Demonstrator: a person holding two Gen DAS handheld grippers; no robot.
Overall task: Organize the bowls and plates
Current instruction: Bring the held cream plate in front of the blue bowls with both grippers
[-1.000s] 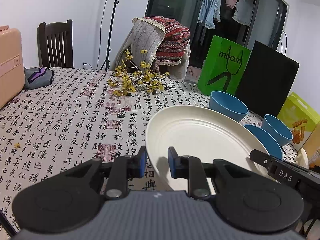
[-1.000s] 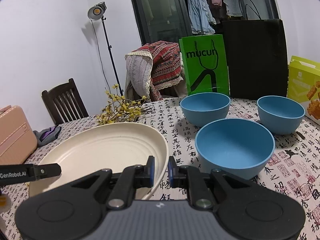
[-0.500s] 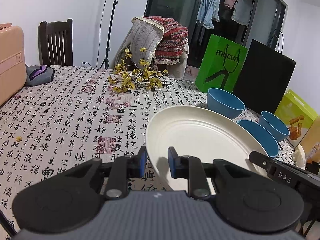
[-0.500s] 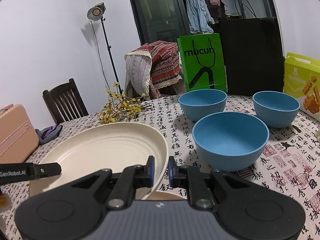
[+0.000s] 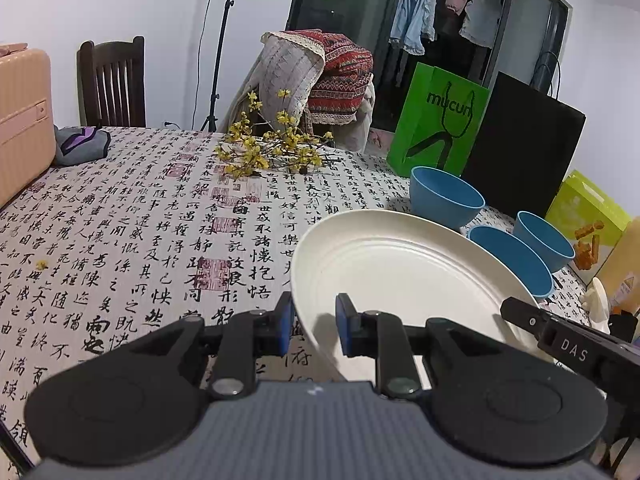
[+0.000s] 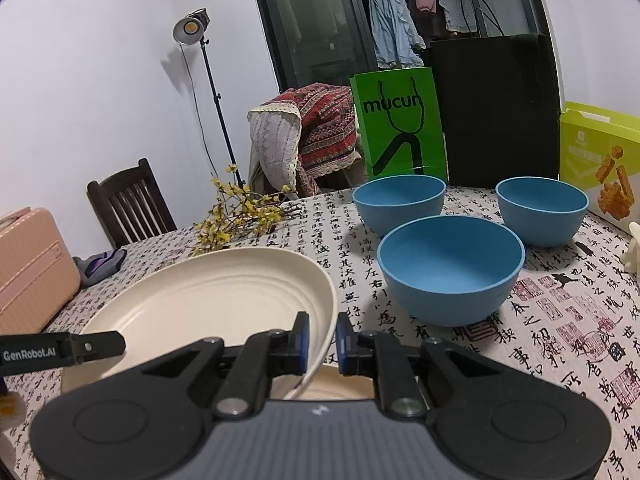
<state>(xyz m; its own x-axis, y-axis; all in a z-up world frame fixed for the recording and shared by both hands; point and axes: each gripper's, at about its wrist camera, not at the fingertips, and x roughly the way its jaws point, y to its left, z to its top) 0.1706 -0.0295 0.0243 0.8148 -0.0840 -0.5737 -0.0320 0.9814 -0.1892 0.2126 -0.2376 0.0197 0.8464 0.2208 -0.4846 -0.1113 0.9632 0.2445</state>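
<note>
I have the cream plate [image 5: 404, 268] pinched at two places on its rim. My left hand-held gripper [image 5: 313, 322] has its blue pads on either side of the plate's left edge, one pad outside the rim and one inside the dish, closed down on it. My right hand-held gripper [image 6: 322, 342] clamps the opposite edge the same way, its pads nearly together with only the thin rim between them. The plate sits tilted between the two, held above the tabletop [image 5: 132, 232], which wears a cloth printed with black calligraphy and red seals.

In the right wrist view a second cream plate [image 6: 340, 388] shows just under the held one, near my fingers; only a small arc of it is visible, so I cannot tell whether the two touch.

Three blue bowls stand upright on the cloth to the right of the plate. The nearest bowl [image 6: 450, 268] is just beside the plate's right edge. The far left bowl [image 6: 400, 202] stands behind it, close to a green paper bag [image 6: 400, 124], and the far right bowl [image 6: 542, 208] stands near a yellow-green box [image 6: 600, 156]. The three are close but apart from one another.

Farther back lies a sprig of yellow flowers [image 5: 272, 148], and at the left edge of the tabletop stands a pink suitcase [image 5: 22, 120]
</note>
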